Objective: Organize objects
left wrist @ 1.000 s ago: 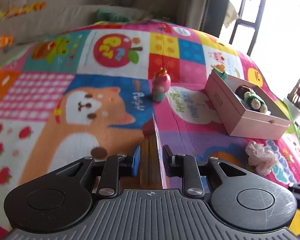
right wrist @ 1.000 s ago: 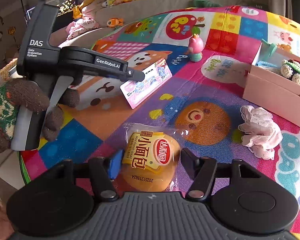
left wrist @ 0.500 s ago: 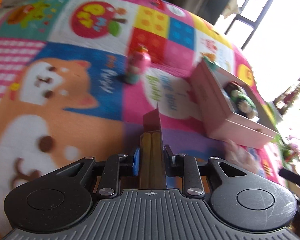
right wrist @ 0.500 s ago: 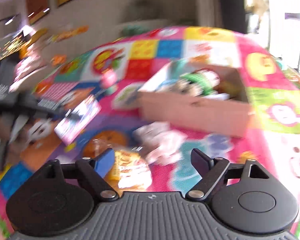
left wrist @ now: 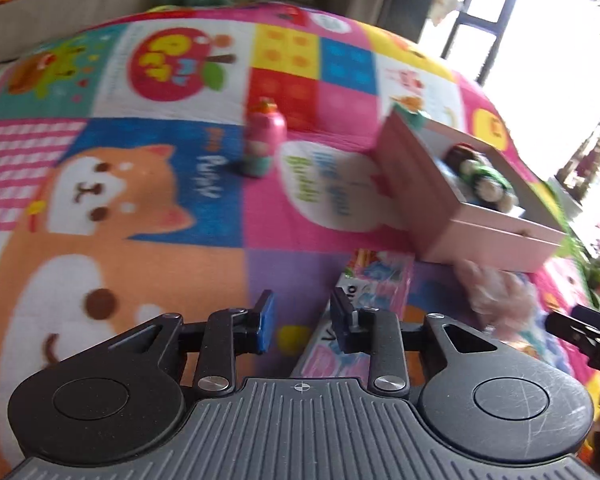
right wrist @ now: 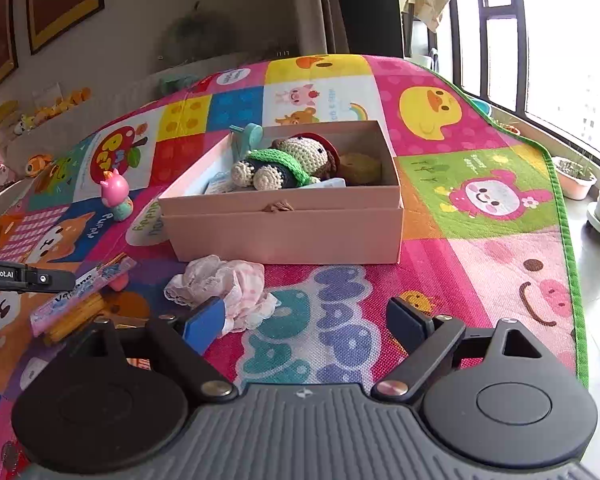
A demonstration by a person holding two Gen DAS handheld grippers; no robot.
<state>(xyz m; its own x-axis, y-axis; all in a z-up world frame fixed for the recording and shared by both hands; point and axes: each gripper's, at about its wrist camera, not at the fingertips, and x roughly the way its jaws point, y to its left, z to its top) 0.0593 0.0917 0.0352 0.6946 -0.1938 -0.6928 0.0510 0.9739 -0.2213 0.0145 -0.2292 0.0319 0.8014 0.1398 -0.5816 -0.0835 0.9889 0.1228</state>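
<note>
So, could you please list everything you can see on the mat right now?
Play mat: one, multicoloured, under everything.
Box: one, pink, open, mid-mat.
Crochet doll: one, cream and green, inside box.
Figurine: one, pink and teal, upright, left of box.
Lace cloth: one, pale pink, in front of box.
Snack pack: one, pink wrapper, on mat beside cloth.
Left gripper: open, empty.
Right gripper: open, empty.
</note>
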